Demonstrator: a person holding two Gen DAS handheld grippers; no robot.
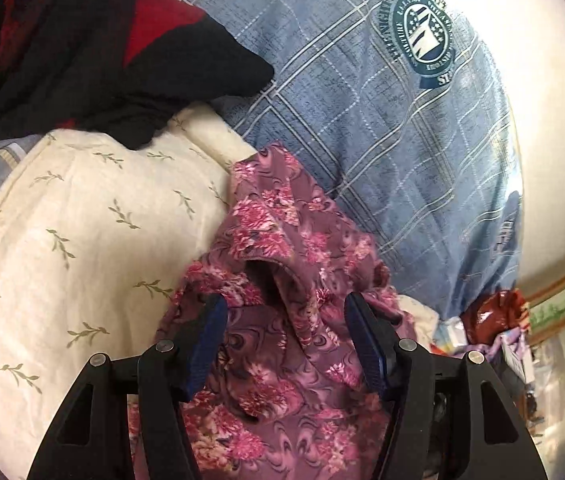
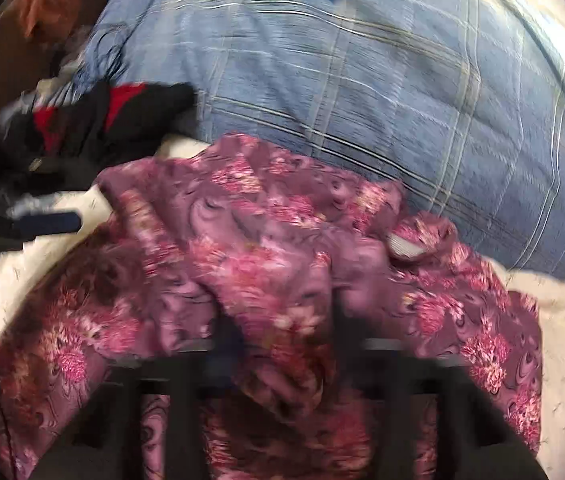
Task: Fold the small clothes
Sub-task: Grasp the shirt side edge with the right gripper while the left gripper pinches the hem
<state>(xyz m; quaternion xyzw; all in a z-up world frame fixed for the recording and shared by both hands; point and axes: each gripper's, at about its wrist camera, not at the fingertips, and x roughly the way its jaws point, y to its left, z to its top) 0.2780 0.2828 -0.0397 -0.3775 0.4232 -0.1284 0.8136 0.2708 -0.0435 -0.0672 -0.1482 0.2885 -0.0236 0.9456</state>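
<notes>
The small purple garment of thin cloth printed with pink flowers (image 1: pixel 282 280) lies crumpled on a cream pillow with a green sprig pattern (image 1: pixel 62 240), its far edge against a blue checked quilt bearing a round green crest (image 1: pixel 362 120). In the left wrist view an opening like a neck or sleeve hole gapes near the middle of the bunched cloth.

The left gripper (image 1: pixel 286 320) stands over it with its blue-padded fingers (image 1: pixel 210 344) apart, cloth lying between them but neither pad pressing on it. The right gripper (image 2: pixel 278 344) is badly blurred; its dark fingers seem drawn close together with a ridge of the flowered cloth gathered between them, so it looks clamped on the garment, though the smear leaves some doubt.

By this reading the work is at an early step: taking hold of the garment to lift and spread it, with no fold yet made. Next the left fingers need to close on an edge or corner well apart from the right's hold, so the cloth can be drawn flat.

A heap of black and red clothing (image 1: pixel 82 48) lies beyond the pillow, to the left.
</notes>
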